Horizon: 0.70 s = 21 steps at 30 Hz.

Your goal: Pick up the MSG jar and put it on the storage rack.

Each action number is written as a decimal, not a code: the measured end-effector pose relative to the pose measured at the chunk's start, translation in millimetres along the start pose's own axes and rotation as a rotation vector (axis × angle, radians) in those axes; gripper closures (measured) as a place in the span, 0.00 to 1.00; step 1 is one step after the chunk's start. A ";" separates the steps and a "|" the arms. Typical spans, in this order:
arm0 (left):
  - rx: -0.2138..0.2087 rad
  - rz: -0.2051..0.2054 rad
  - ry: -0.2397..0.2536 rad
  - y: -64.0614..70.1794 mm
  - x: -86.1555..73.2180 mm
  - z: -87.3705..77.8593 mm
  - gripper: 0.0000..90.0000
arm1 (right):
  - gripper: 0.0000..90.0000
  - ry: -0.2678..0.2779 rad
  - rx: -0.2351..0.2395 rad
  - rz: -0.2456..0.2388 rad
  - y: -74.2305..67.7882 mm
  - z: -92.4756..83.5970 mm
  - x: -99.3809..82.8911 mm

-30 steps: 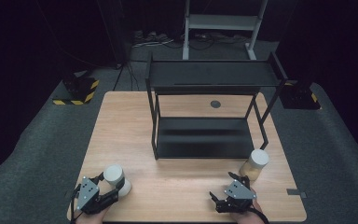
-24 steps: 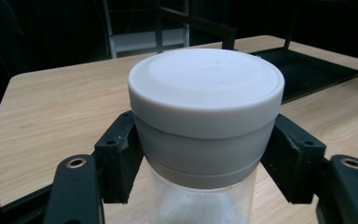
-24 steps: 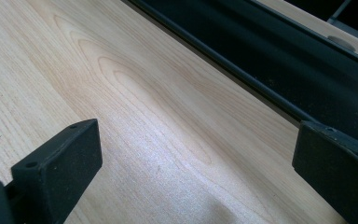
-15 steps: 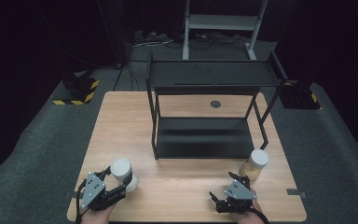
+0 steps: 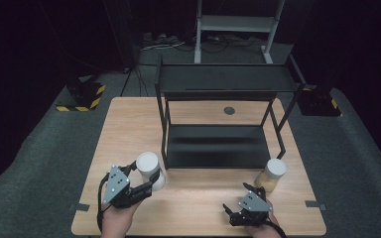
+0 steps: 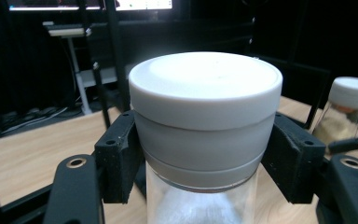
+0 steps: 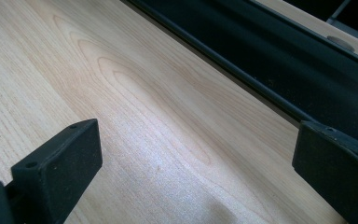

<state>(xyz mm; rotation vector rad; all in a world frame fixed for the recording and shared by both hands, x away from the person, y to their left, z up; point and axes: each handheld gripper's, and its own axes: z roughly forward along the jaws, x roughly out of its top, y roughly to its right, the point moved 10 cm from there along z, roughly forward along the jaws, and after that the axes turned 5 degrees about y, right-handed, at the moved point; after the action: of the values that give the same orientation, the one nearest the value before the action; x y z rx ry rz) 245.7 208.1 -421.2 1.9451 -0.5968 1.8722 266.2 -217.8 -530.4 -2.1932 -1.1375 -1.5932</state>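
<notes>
At the near left of the bench, the left gripper is gripping a white-lidded jar, its fingers pressing on either side just under the lid, with the jar sitting upright just left of the near left leg of the black shelf rack. Farther right, a second white-lidded jar is standing on the bench beside the rack's near right corner. At the near right, the right gripper is resting with its fingers spread wide over bare wood, grasping nothing.
</notes>
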 end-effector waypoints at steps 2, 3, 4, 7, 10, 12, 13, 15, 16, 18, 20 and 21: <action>-0.004 0.009 0.006 3.0 5.4 6.9 0.38 | 0.00 0.001 0.001 0.001 0.2 0.0 -0.1; -0.004 0.009 0.006 3.0 5.4 6.9 0.38 | 0.00 0.001 0.001 0.001 0.2 0.0 -0.1; -0.008 0.014 0.008 4.8 9.2 11.9 0.38 | 0.00 0.002 0.001 0.001 0.3 0.0 -0.1; -0.021 0.015 0.015 8.0 18.0 23.7 0.38 | 0.00 0.002 0.002 0.005 0.6 0.0 -0.2; -0.023 0.021 0.020 10.2 23.0 29.4 0.38 | 0.00 0.002 0.003 0.005 0.7 -0.1 -0.2; -0.027 0.018 0.028 11.4 28.8 35.2 0.38 | 0.00 0.002 0.003 0.006 0.8 0.0 -0.2; -0.031 0.012 0.032 12.1 32.7 39.0 0.38 | 0.00 0.002 0.004 0.006 0.9 0.0 -0.2; -0.035 0.009 0.038 12.8 36.6 42.8 0.38 | 0.00 0.002 0.004 0.006 0.9 0.0 -0.2; -0.037 0.009 0.041 13.2 39.2 45.2 0.38 | 0.00 0.002 0.004 0.006 1.0 0.0 -0.2; -0.037 0.016 0.046 14.3 43.9 49.3 0.38 | 0.00 0.002 0.005 0.007 1.2 -0.1 -0.2; -0.039 0.023 0.050 15.5 51.1 55.6 0.38 | 0.00 0.003 0.005 0.009 1.2 -0.2 -0.3; -0.040 0.024 0.052 15.7 53.6 57.8 0.38 | 0.00 0.003 0.005 0.009 1.2 -0.3 -0.3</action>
<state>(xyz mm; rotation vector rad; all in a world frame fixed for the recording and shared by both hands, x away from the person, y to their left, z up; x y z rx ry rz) 287.0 161.3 -370.6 1.8665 -0.6400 1.9043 266.8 -218.9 -530.3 -2.1886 -1.1277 -1.5883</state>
